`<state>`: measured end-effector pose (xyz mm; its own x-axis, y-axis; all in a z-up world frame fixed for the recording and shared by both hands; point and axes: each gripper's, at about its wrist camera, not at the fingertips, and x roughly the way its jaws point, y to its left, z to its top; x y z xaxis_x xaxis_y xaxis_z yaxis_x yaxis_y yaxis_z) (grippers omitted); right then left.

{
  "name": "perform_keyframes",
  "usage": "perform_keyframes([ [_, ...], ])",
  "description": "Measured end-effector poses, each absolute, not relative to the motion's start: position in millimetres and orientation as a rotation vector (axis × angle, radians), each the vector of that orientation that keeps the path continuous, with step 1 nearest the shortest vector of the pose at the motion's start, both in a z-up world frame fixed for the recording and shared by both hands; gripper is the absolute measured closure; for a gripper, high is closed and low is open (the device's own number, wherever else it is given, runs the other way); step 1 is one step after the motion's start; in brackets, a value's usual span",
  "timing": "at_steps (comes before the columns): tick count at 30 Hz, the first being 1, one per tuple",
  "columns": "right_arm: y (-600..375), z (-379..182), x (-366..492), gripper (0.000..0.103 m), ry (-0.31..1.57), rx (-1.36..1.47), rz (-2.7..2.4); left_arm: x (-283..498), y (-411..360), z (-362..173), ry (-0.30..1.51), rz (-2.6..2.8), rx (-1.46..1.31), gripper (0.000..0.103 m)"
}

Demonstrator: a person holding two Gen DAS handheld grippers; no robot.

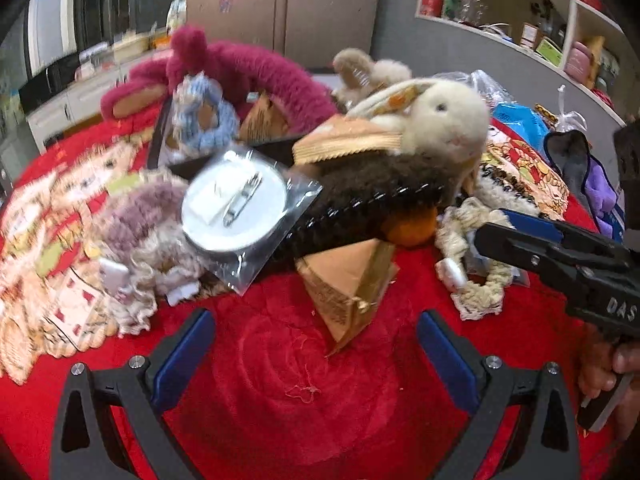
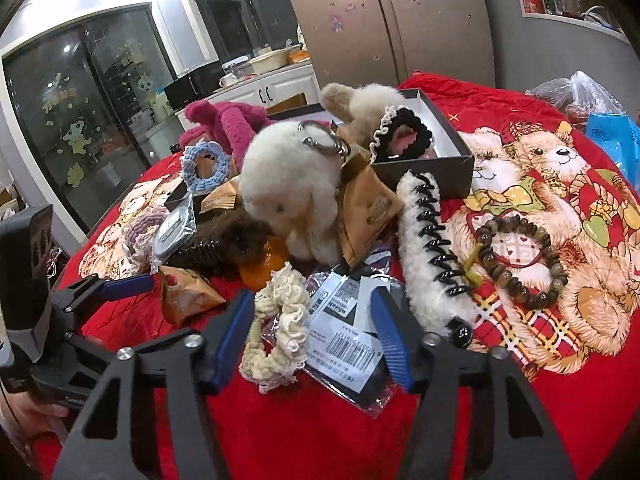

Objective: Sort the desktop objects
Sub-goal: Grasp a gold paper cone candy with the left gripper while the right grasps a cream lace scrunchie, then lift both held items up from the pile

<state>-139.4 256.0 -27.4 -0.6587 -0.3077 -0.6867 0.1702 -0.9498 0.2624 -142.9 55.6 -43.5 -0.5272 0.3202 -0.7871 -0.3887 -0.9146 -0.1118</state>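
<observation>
Over red cloth (image 1: pixel 280 380), both fingers (image 1: pixel 188 356) gape wide, empty.

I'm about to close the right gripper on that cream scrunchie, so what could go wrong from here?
The cream scrunchie lies partly on a clear plastic packet, so the right gripper, now open, may pinch both. The white fluffy hair clip sits close beside its right finger and could get nudged.

Two grippers (image 2: pixel 310 332) (image 1: pixel 316 350); one cream rabbit (image 2: pixel 292 196); one beige plush (image 2: pixel 360 106); one magenta plush (image 2: pixel 228 120); five scrunchies: blue (image 2: pixel 202 170), cream (image 2: pixel 276 320), black (image 2: pixel 400 134), mauve (image 2: pixel 142 226) and another pale one (image 1: pixel 142 262); two furry clips, brown (image 2: pixel 224 244) and white (image 2: pixel 428 240); one bracelet (image 2: pixel 520 260); one box (image 2: pixel 440 160); one badge (image 1: pixel 236 208)
</observation>
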Motion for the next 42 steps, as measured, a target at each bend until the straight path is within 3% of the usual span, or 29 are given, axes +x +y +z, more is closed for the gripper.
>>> perform_keyframes([
  [2,254,-29,-140,0.054,-0.242,1.145,-2.621,-143,53,-42,0.081,2.436,-1.221,0.0],
  [7,251,-32,-141,0.088,-0.24,1.169,-2.59,-141,64,-47,0.195,2.452,-1.254,0.0],
  [17,243,-23,-128,0.091,-0.151,1.096,-2.631,-138,60,-46,0.184,2.443,-1.24,0.0],
  [24,241,-20,-124,0.091,-0.162,1.078,-2.625,-139,36,-36,0.034,2.472,-1.191,0.06],
  [25,242,-20,-123,0.09,-0.167,1.075,-2.626,-138,36,-36,0.029,2.459,-1.185,0.075],
  [26,242,-19,-123,0.09,-0.171,1.076,-2.625,-137,36,-36,0.022,2.435,-1.182,0.084],
  [35,243,1,-110,0.091,-0.179,0.986,-2.646,-125,26,-29,-0.064,2.423,-1.114,0.088],
  [42,242,18,-98,0.091,-0.194,0.914,-2.638,-97,31,-9,0.037,2.49,-0.936,0.089],
])
